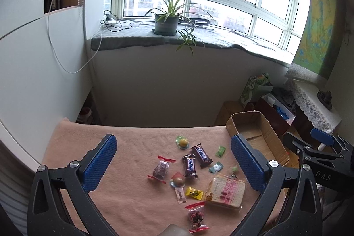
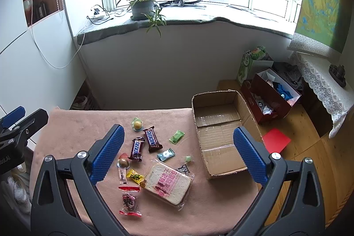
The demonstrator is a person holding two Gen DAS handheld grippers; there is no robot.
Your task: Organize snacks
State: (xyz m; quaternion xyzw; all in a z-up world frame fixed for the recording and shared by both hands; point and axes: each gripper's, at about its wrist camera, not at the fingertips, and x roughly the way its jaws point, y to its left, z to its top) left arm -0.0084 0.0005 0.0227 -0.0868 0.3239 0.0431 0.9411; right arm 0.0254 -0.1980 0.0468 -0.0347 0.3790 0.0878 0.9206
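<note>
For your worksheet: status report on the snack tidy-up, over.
Both hand-held grippers open, empty. Snacks loose on cloth; cardboard box empty. Nothing blocking.

Home room: potted plant (image 2: 142, 6) on windowsill (image 2: 199, 14), lace-covered side table (image 2: 323, 85).

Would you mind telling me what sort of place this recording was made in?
Probably a room in a home: a potted plant on the windowsill, a lace-covered side table, and snacks on a blanket-covered table.

2 Snickers bars (image 2: 143, 145), 1 bread pkt (image 2: 169, 185), 1 box (image 2: 219, 132)
</note>
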